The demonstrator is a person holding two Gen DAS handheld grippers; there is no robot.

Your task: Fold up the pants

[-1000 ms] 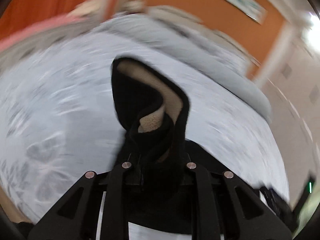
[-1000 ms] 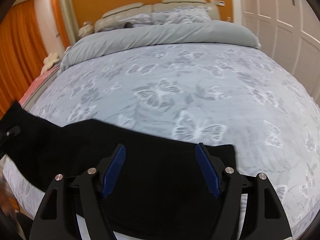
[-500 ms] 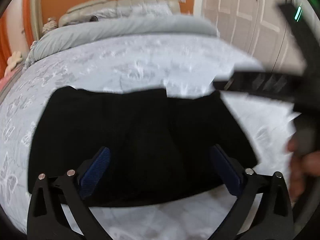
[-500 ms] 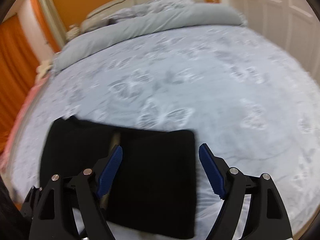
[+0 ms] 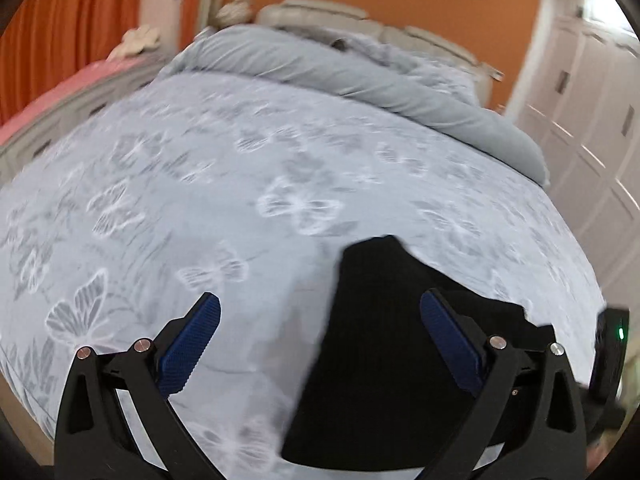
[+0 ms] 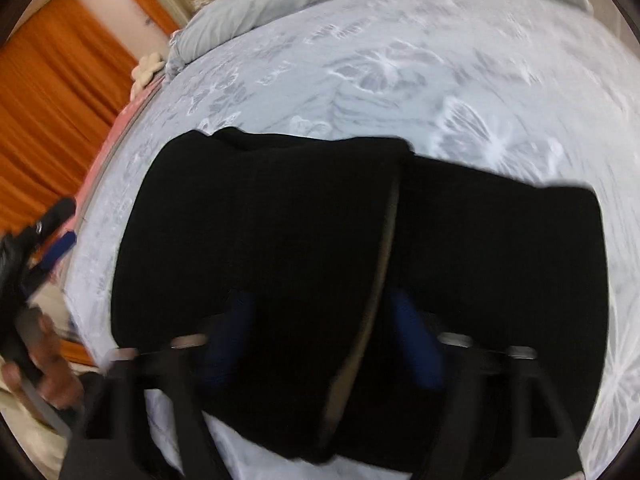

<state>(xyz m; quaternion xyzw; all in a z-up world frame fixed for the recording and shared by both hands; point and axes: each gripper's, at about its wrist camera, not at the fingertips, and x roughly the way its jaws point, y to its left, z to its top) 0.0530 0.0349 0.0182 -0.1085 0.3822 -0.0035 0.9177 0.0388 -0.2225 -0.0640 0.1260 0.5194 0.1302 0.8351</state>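
The black pants [image 6: 320, 240] lie folded into a thick bundle near the front edge of the bed, a beige lining edge showing along the fold. In the left wrist view the pants [image 5: 380, 340] sit at the lower right. My left gripper [image 5: 320, 332] is open and empty, its blue pads wide apart, hovering above the bedspread just left of the pants. My right gripper [image 6: 324, 336] is open and empty, blurred, directly over the bundle. The left gripper and the hand holding it [image 6: 36, 288] show at the left edge of the right wrist view.
The bed has a pale grey butterfly-print cover [image 5: 200, 200], with a rolled grey duvet [image 5: 360, 76] and pillows at the headboard. Orange curtains [image 6: 48, 92] hang on the left. White wardrobe doors [image 5: 592, 120] stand on the right.
My left gripper let go of the pants leg it held a second ago and has swung left off the bundle. My right gripper has moved closer over the folded pants.
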